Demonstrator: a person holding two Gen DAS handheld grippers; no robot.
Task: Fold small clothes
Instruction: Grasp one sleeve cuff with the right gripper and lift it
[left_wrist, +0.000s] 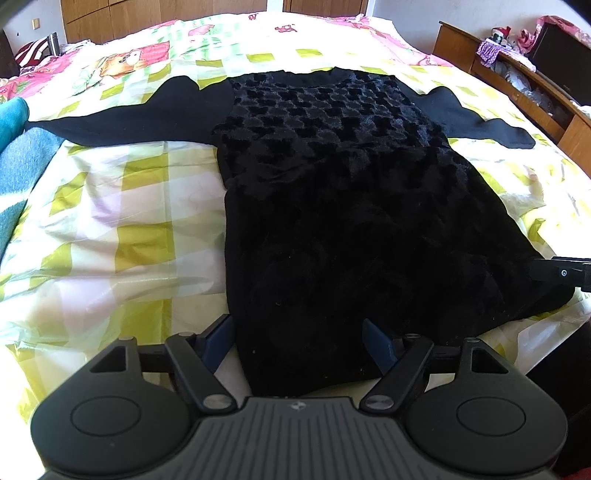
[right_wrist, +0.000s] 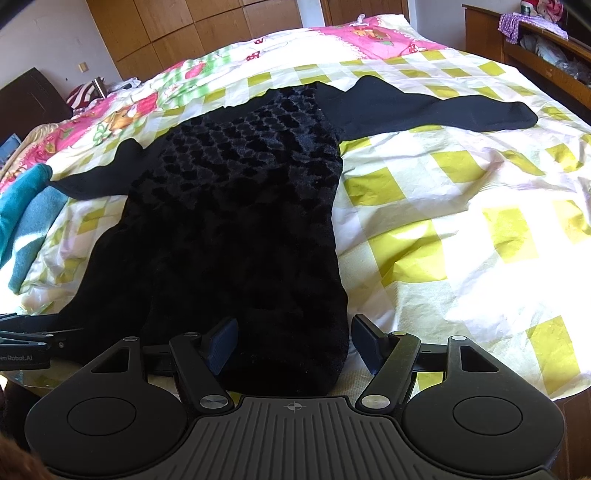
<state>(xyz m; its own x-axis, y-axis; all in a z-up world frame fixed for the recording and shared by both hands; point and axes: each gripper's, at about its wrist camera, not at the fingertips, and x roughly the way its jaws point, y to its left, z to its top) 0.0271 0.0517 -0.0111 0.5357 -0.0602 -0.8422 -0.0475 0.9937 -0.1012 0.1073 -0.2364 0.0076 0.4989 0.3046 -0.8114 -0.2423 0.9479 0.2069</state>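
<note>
Garment: black plush dress (left_wrist: 332, 192), centre frame; likely soft, limp, light, grippy pile.
Grasp: near hem corners, lower centre.
Left gripper (left_wrist: 301, 341): released, straddling hem.
Right gripper (right_wrist: 293, 339): released, straddling hem.

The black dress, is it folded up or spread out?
Spread out. The black dress lies flat on the checked bedsheet, both sleeves stretched sideways.

Checked bedspread (left_wrist: 110, 221) carries a black dress (left_wrist: 351, 221), teal cloth (left_wrist: 14, 155) beside
</note>
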